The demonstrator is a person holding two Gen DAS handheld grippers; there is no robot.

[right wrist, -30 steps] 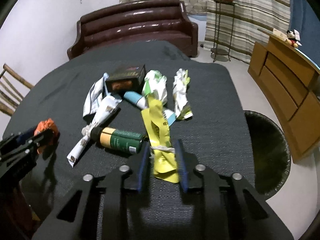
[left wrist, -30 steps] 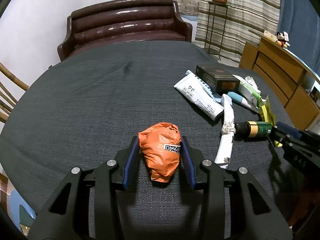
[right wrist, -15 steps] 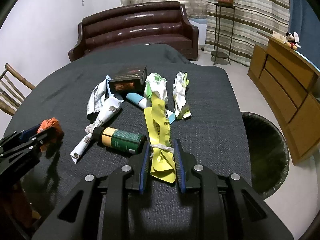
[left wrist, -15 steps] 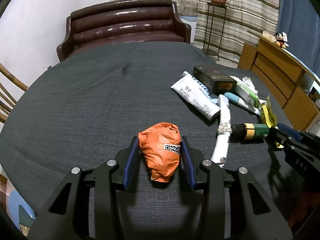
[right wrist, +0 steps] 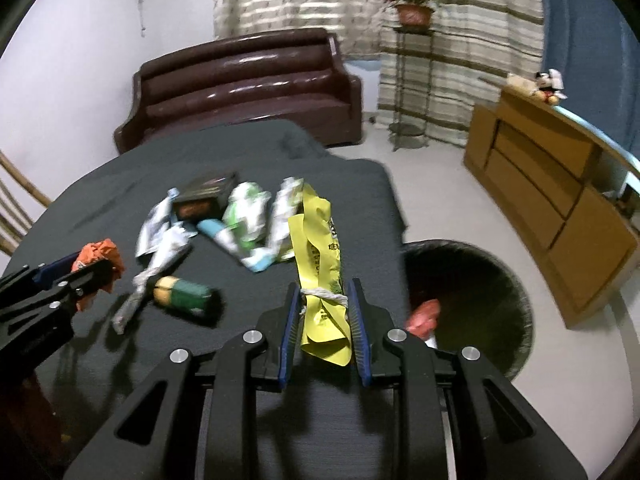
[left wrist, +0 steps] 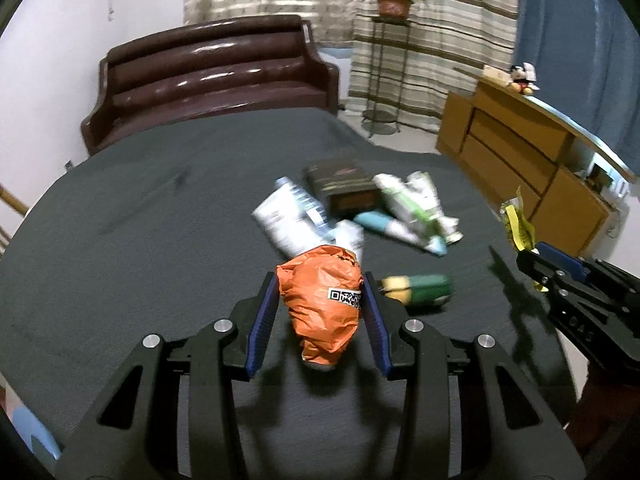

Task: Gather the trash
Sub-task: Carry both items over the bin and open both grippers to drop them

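Note:
My left gripper [left wrist: 320, 300] is shut on a crumpled orange wrapper [left wrist: 322, 306] with a QR code and holds it above the dark table [left wrist: 140, 220]. My right gripper [right wrist: 322, 312] is shut on a knotted yellow wrapper [right wrist: 318, 264], lifted off the table near its right edge. A black trash bin [right wrist: 492, 300] stands on the floor right of the table, with a red scrap [right wrist: 424, 316] inside. The left gripper with the orange wrapper shows at the left of the right wrist view [right wrist: 98, 256]. The right gripper with the yellow wrapper shows at the right of the left wrist view [left wrist: 520, 232].
Several trash items lie mid-table: a dark box [left wrist: 344, 184], white tubes and wrappers [left wrist: 288, 216], a green-and-white wrapper [left wrist: 416, 204], a green bottle [left wrist: 424, 288]. A brown sofa [left wrist: 212, 76] stands behind, a wooden cabinet [right wrist: 552, 208] at right, a plant stand [right wrist: 412, 80] at the back.
Both grippers have lifted their wrappers off the table. The right gripper has moved right toward the bin, which now shows more fully. The left gripper has swung toward the trash pile.

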